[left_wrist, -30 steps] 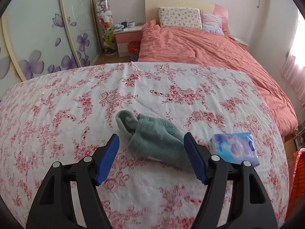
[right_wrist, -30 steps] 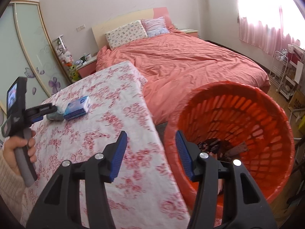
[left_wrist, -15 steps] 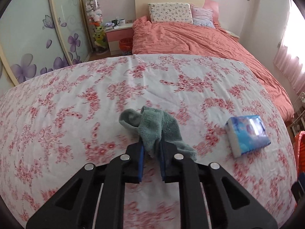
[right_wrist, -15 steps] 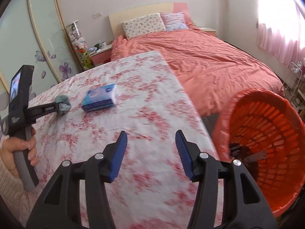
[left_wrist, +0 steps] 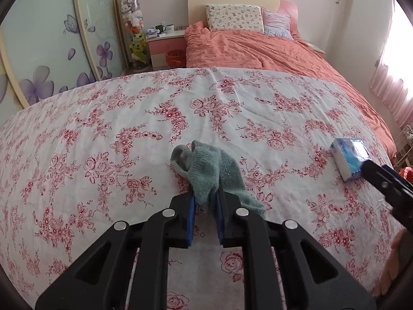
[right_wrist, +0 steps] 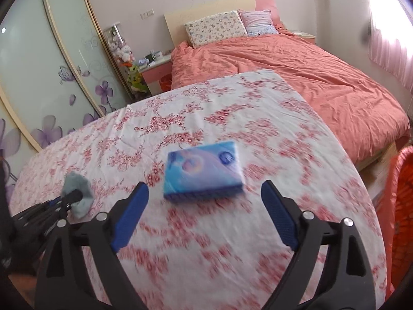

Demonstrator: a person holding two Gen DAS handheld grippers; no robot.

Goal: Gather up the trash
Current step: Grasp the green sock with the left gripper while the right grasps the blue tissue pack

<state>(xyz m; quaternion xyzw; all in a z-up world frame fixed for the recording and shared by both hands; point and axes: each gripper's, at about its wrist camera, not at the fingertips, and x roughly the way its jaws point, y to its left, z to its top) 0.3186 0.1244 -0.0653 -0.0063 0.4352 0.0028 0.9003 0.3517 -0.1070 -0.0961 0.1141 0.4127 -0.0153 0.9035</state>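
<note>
Left hand-held gripper (left_wrist: 205, 208) is pinching the sock (left_wrist: 211, 173) by one fold, which may slip; right hand-held gripper (right_wrist: 204, 217), empty, is opening toward the tissue pack (right_wrist: 204, 173) mid-tabletop (right_wrist: 232, 258).

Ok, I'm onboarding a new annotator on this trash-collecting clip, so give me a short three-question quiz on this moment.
1. True or false: the left gripper is shut on the green sock.
2. Which thing lies just ahead of the right gripper, between the lines of its fingers? A) the green sock B) the blue tissue pack C) a pillow
3. Fill in: both things lie on the ____-patterned tablecloth.

Key
1. True: its pads pinch a fold of the sock.
2. B; the jaws are opening and do not touch it.
3. Floral (red roses on white).
</note>
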